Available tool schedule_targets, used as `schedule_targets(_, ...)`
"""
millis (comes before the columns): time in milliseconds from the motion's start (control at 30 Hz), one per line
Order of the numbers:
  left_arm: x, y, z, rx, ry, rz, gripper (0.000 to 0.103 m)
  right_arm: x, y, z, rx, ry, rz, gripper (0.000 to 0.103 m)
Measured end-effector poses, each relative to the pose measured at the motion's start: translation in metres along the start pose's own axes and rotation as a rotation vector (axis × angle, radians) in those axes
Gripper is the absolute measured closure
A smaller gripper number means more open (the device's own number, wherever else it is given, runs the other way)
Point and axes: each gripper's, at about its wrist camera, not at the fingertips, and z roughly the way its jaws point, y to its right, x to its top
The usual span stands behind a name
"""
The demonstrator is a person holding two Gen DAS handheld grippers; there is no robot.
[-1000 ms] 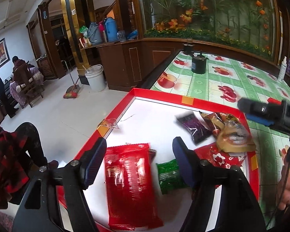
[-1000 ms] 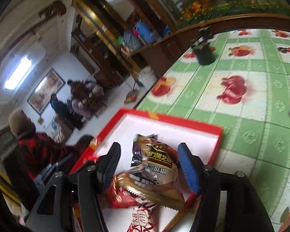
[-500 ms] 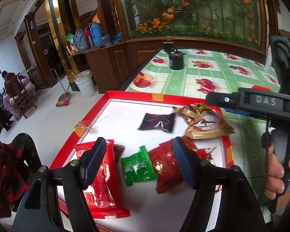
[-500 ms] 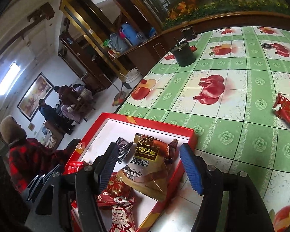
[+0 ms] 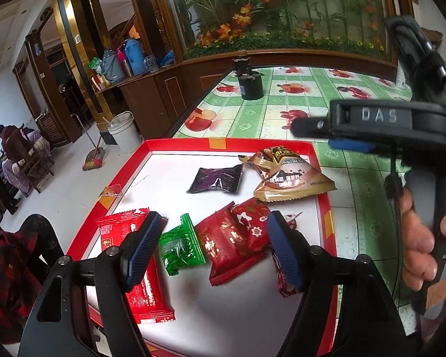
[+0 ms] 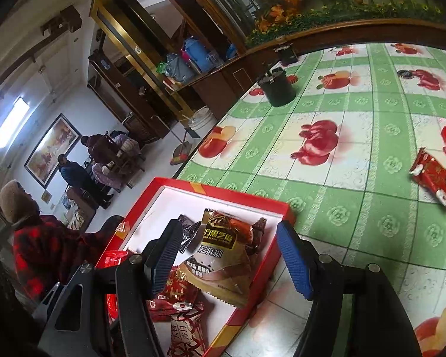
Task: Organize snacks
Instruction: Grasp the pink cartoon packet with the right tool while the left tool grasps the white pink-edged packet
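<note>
In the red-rimmed tray (image 5: 175,144) at the near corner of the table, most of the snacks already lie on the white floor: a long red packet (image 5: 139,270) at the left, a small green packet (image 5: 181,248), overlapping dark red packets (image 5: 235,241), a black sachet (image 5: 217,178) and a brown-and-gold pouch (image 5: 288,175) leaning on the far right rim. The left gripper (image 5: 212,245) hangs over the green and dark red packets with its jaws spread and nothing pinched; the right gripper (image 6: 229,255) hovers above the pouch, jaws likewise spread and empty. Two red packets (image 6: 435,175) lie well apart on the green apple-print tablecloth (image 6: 327,196), so the step in hand is probably to fetch those. To do it well, the right gripper should travel out to them, come down flat over the nearer packet's short width, pinch the body rather than the crimped edge so it does not slip, and set it in the bare white part of the tray rather than on the pile. The right gripper's body reads "DAS" (image 5: 379,115); the pouch carries Chinese characters and small Latin print, possibly "BLACK SESAME", though it is too small to be sure. The red wrappers bear gold Chinese characters that I cannot read.
</note>
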Motion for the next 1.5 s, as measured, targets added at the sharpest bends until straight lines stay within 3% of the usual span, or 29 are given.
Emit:
schedule_targets(200, 0.004, 0.003, -0.002, 0.0, -0.001, 0.011, 0.03, 0.018, 0.039, -0.048, -0.098, 0.115, -0.017, 0.036)
schedule_targets(367, 0.008, 0.021, -0.001, -0.036, -0.005, 0.041, 0.03, 0.049, 0.149, -0.116, -0.378, 0.245, 0.141, 0.034)
schedule_targets(500, 0.011, 0.045, -0.002, -0.065, -0.008, 0.092, 0.03, 0.058, 0.23, -0.144, -0.717, 0.251, 0.248, 0.032)
schedule_targets(567, 0.012, 0.054, -0.004, -0.064, -0.004, 0.118, 0.03, 0.057, 0.248, -0.145, -0.741, 0.23, 0.266, 0.032)
schedule_targets(767, 0.016, 0.061, -0.006, -0.067, -0.001, 0.12, 0.03, 0.047, 0.26, -0.117, -0.725, 0.114, 0.238, 0.033)
schedule_targets(900, 0.013, 0.061, -0.008, -0.07, -0.009, 0.116, 0.03, 0.042, 0.239, -0.1, -0.741, 0.067, 0.133, 0.033)
schedule_targets(1133, 0.011, 0.055, -0.011, -0.08, 0.001, 0.093, 0.03, 0.016, 0.189, -0.081, -0.709, -0.031, 0.003, 0.024)
schedule_targets(1300, 0.005, 0.054, -0.015, -0.11, -0.006, 0.086, 0.03, -0.011, 0.145, -0.073, -0.568, -0.094, -0.101, 0.028)
schedule_targets(1433, 0.003, 0.054, -0.018, -0.121, -0.006, 0.092, 0.03, -0.028, 0.109, -0.081, -0.213, -0.203, -0.142, 0.035)
schedule_targets(1500, 0.002, 0.054, -0.02, -0.12, -0.003, 0.098, 0.03, -0.021, 0.107, -0.103, -0.172, -0.132, -0.141, 0.032)
